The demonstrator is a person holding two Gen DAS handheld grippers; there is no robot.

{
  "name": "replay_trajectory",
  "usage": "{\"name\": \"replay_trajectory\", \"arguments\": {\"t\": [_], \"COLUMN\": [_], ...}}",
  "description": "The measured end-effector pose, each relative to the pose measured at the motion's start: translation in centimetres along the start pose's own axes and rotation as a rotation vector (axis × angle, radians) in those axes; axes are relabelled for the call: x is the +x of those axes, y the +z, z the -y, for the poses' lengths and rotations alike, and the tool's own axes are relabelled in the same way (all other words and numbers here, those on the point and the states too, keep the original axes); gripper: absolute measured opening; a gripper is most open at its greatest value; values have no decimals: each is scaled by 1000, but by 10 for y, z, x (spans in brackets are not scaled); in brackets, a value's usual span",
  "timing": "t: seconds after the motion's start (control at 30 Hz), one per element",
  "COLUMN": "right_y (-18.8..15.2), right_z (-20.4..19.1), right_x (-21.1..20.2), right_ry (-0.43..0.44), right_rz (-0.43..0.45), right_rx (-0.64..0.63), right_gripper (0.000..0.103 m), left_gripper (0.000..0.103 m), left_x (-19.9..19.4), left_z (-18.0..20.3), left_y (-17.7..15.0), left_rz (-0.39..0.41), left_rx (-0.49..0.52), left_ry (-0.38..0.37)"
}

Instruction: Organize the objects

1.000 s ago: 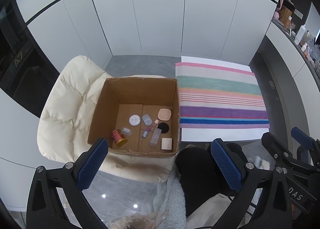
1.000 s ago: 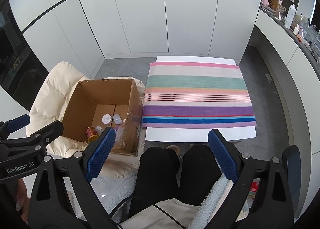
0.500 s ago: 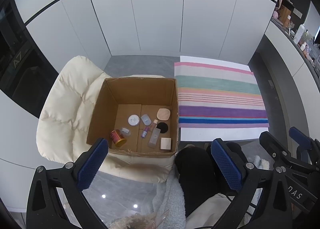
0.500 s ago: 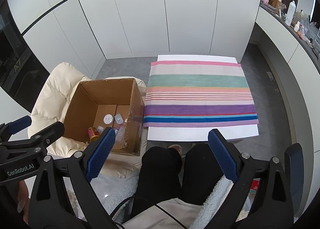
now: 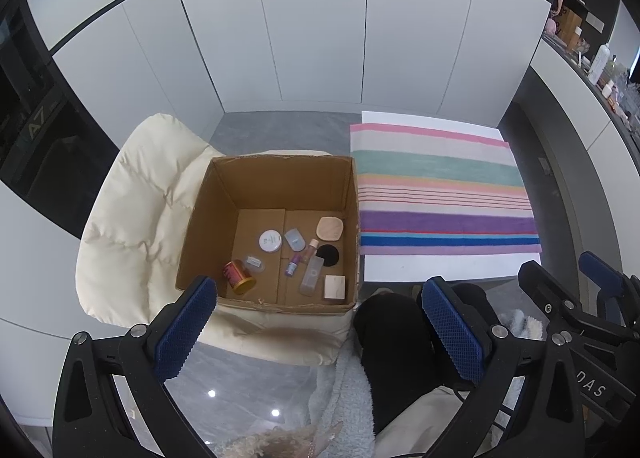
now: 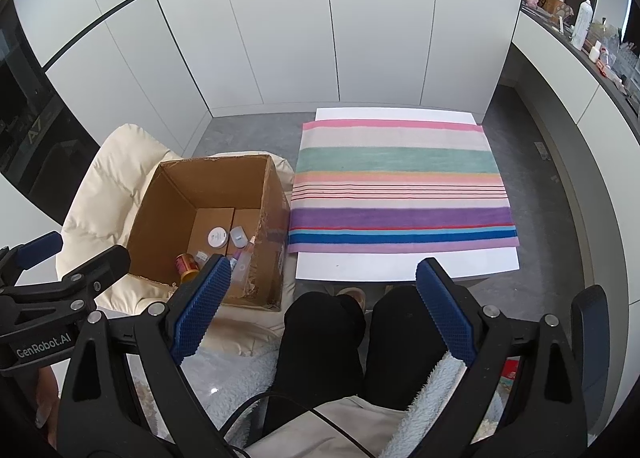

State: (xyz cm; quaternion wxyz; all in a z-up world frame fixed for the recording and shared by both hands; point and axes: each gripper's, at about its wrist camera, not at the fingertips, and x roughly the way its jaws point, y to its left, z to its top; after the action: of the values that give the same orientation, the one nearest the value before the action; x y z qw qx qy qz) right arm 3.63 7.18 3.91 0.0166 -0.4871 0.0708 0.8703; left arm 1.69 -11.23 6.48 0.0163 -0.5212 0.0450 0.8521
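Nine or so small items – jar point(image 5: 270, 240), can point(image 5: 239, 277), bottle point(image 5: 311, 276) etc. – lie in the box point(image 5: 224, 197) at 9 o'clock of the striped mat point(image 6: 400, 185), which is bare. Left tool point(image 5: 320, 322) & right tool point(image 6: 322, 304) both wide open, empty. Fits unpacking ahead or packing done.

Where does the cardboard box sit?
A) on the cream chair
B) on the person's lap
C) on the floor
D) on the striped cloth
A: the box rests on the cream chair, left of the striped cloth, which has nothing on it.
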Motion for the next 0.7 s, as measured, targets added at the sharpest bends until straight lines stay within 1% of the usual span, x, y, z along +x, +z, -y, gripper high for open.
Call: {"name": "replay_trajectory", "arguments": {"t": [0.5,0.7], "right_y": [0,1], "right_z": [1,3], "right_x": [1,4], "right_ry": [-1,0], "right_rz": [-1,-18], "right_rx": [0,-9], "right_gripper": [96,96], "left_gripper": [103,103], "left_x": [4,4], "left_z": [-3,2], "left_y": [1,0], "left_rz": [-10,-5], "left_rx": [-5,13], "left_ry": [-2,8]}}
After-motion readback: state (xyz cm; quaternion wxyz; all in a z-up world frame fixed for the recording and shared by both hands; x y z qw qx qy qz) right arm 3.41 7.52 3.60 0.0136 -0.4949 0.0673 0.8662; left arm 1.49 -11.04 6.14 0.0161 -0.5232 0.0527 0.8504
